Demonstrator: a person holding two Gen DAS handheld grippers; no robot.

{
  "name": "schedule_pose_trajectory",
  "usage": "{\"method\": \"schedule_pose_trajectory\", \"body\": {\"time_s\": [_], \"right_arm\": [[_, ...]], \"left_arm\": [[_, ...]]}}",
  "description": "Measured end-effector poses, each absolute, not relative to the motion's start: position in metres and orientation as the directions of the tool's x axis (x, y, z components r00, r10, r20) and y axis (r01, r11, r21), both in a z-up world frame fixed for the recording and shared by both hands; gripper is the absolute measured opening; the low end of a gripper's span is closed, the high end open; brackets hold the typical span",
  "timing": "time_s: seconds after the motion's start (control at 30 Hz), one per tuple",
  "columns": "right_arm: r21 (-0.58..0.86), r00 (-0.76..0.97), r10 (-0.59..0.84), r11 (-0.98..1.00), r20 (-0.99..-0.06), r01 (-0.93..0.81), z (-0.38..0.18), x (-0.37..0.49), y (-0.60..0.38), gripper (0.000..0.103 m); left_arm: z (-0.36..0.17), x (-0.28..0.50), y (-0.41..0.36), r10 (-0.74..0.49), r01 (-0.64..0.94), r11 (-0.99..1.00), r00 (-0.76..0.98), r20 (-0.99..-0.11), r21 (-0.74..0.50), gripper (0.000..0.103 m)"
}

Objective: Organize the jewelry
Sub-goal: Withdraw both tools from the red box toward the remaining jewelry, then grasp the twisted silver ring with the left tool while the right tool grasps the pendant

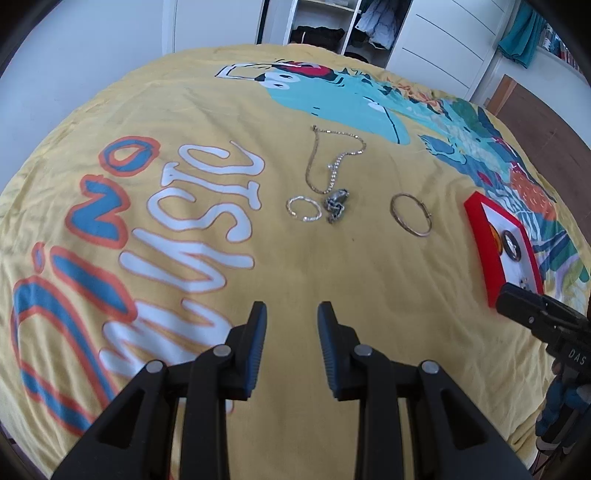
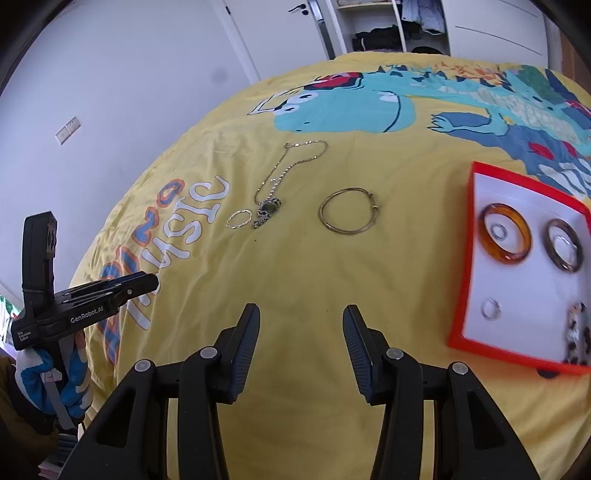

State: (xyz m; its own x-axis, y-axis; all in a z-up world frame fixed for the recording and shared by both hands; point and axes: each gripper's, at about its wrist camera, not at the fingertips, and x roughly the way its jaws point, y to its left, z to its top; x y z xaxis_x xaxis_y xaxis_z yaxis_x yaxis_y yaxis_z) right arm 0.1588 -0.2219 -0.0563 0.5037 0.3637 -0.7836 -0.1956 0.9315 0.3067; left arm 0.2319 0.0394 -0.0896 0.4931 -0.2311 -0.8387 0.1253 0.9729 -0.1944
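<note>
A red-rimmed white jewelry tray (image 2: 476, 258) (image 1: 476, 221) lies on the yellow bedspread at the right. It holds an amber bangle (image 2: 505, 232), a dark bangle (image 2: 565, 245), a small ring (image 2: 491, 308) and a spotted piece (image 2: 576, 332). A gold bangle (image 2: 347, 216) (image 1: 412, 214), a chain necklace (image 2: 291, 166) (image 1: 332, 162), a dark pendant (image 2: 267, 212) (image 1: 336, 206) and a small beaded bracelet (image 2: 239, 219) (image 1: 303, 209) lie on the bedspread. My left gripper (image 1: 291, 314) and right gripper (image 2: 301, 317) are open and empty, short of the jewelry.
The yellow dinosaur-print bedspread (image 1: 221, 277) covers the bed. White walls, a door and an open wardrobe (image 1: 332, 26) stand beyond it. The left gripper (image 2: 122, 288) shows in the right wrist view; the right gripper (image 1: 535, 310) shows at the tray's near corner.
</note>
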Motion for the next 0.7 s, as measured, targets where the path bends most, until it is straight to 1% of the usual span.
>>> {"method": "schedule_pose_trajectory", "body": {"time_s": [0.3, 0.6, 0.7], "right_arm": [[0.303, 0.498, 0.377, 0.926, -0.781, -0.225, -0.065, 0.190, -0.211, 0.047], [0.311, 0.487, 0.399, 0.916, -0.777, -0.253, -0.078, 0.220, -0.202, 0.047], [0.317, 0.481, 0.407, 0.912, -0.777, -0.259, -0.084, 0.230, -0.198, 0.047]], "left_arm": [[-0.097, 0.292, 0.033, -0.239, 0.137, 0.971, 0.498, -0.833, -0.197, 0.027], [-0.126, 0.343, 0.020, -0.251, 0.137, 0.968, 0.450, -0.857, -0.212, 0.027], [-0.139, 0.357, 0.017, -0.236, 0.141, 0.971, 0.429, -0.872, -0.193, 0.027]]}}
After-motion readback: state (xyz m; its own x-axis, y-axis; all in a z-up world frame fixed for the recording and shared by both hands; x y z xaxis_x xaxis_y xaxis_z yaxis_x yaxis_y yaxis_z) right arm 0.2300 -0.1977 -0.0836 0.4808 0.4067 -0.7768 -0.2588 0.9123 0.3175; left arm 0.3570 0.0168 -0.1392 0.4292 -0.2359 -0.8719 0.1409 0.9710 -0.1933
